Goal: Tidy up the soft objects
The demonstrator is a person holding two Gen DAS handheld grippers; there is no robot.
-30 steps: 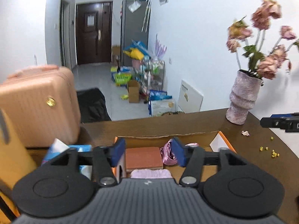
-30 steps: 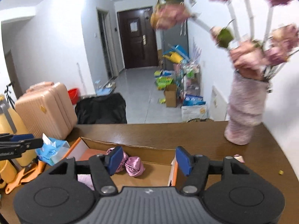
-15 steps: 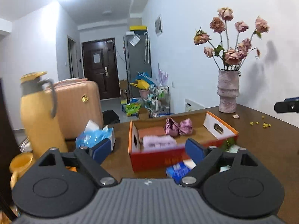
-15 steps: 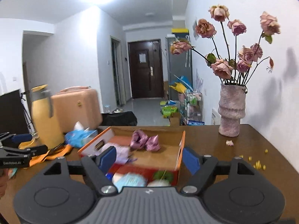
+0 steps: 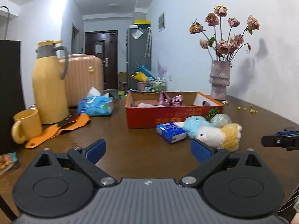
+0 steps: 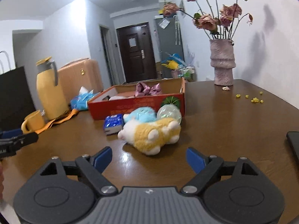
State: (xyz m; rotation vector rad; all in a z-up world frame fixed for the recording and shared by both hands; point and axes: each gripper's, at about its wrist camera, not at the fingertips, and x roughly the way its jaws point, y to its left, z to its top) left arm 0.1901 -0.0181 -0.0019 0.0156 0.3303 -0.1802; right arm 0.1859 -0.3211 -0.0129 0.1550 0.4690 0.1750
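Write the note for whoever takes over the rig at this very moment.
Left tool: open, empty, over the table.
Right tool: open, empty, facing the yellow plush.
Done: pink bow and a pale cloth lie in the red box.
Left: yellow plush, blue plush, tissue pack and clear ball sit on the table before the box.
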